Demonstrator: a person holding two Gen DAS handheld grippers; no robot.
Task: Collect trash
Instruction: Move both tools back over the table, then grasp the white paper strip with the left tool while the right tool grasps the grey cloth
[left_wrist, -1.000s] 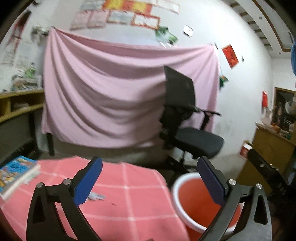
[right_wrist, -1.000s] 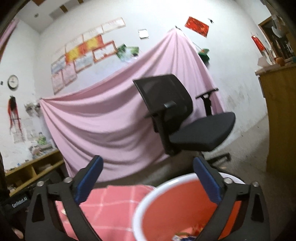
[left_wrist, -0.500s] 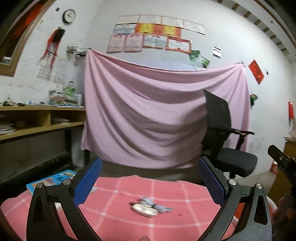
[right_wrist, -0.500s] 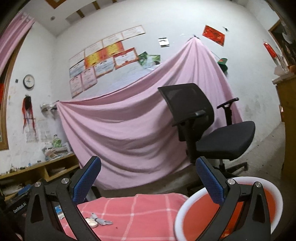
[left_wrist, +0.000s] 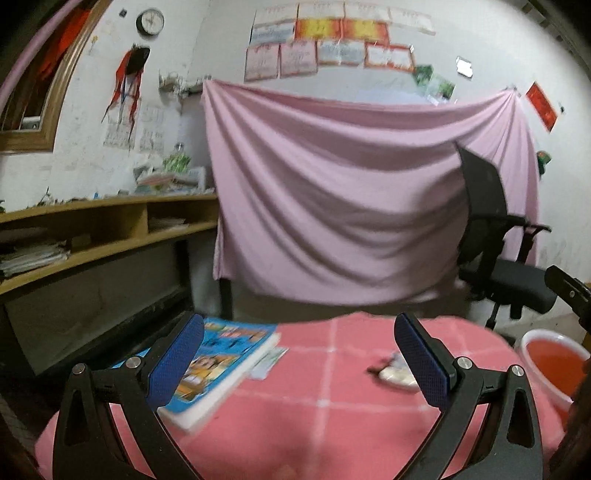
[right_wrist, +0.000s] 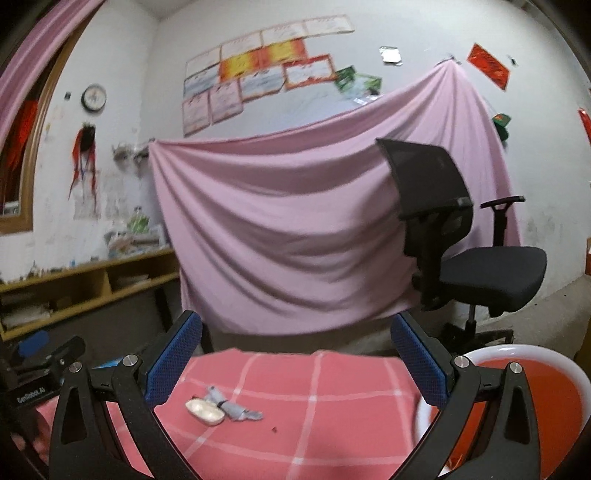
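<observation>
Trash (right_wrist: 221, 404) lies left of centre between the right hand-held gripper's (right_wrist: 295, 362) wide-spread, empty fingers.

Wide-spread right tongs (right_wrist: 295, 365) above table trash (right_wrist: 221, 404), beside bucket (right_wrist: 546, 398).

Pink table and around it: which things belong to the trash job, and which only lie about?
For the job:
- crumpled grey wrapper
- pale oval piece
- red bucket
- both open grippers, left, right

Only lying about:
- picture book
- office chair
- pink sheet
</observation>
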